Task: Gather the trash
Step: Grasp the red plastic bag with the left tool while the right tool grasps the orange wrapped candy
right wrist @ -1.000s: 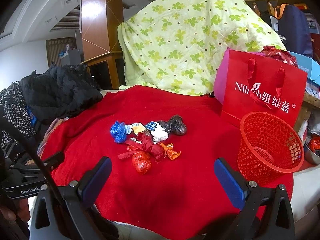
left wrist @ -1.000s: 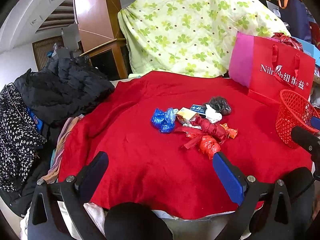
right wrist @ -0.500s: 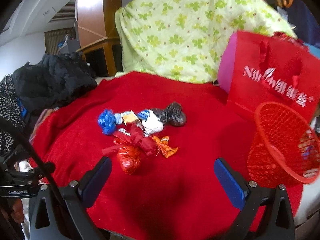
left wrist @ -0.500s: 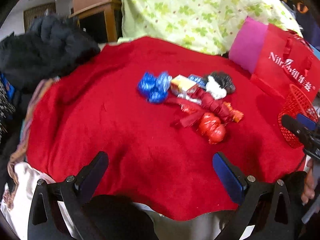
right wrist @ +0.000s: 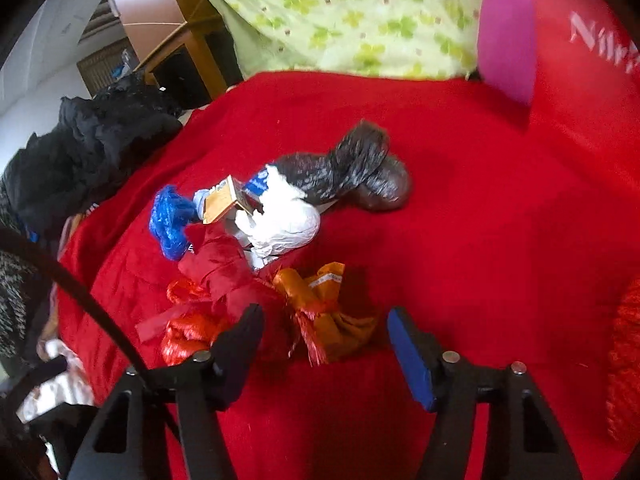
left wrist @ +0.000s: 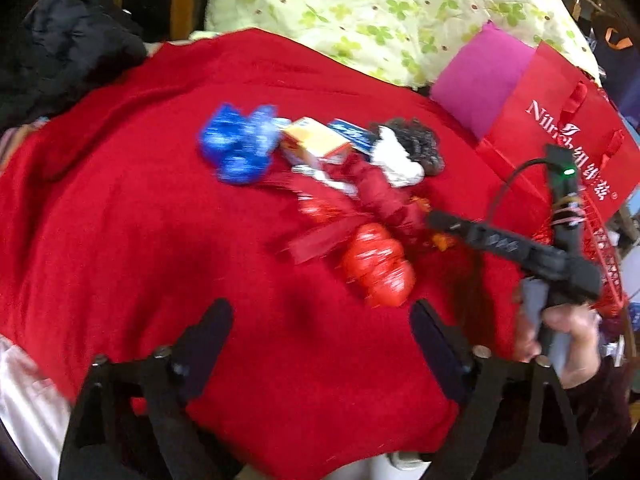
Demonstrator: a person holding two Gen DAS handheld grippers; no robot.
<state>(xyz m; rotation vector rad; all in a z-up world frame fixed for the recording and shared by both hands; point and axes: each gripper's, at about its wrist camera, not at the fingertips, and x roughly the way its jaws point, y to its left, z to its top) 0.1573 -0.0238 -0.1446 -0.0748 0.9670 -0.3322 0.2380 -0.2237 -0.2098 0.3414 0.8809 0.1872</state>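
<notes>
- Honestly all featherweight stuff: orange wrapper (right wrist: 320, 312) crumpled and knotted, lying on the red cloth (right wrist: 460, 240) right in front of the right tool (right wrist: 326, 338).
- Probably crinkly and a bit slick; best pinched across the fat bunched middle, not the frayed tail.
- Right tool closing, jaws either side of the wrapper, pads not pressing on it yet.
- Shiny red bag (left wrist: 378, 268) just beside it, squashy, nothing fragile; same deal, grab the bulge.
- Left tool (left wrist: 322, 326) closing too but wide apart with nothing between, hovering short of that red bag.
- Further back in the pile: white wad (right wrist: 280, 220), black bag (right wrist: 352, 168), small carton (right wrist: 220, 200) (stiffer, edges to grip), blue plastic (right wrist: 170, 216).
- Red mesh basket (left wrist: 600, 240) off to the right, near the red gift bag (left wrist: 560, 128); likely drop spot.
- Loose bits tangled, so could drag neighbours along.
</notes>
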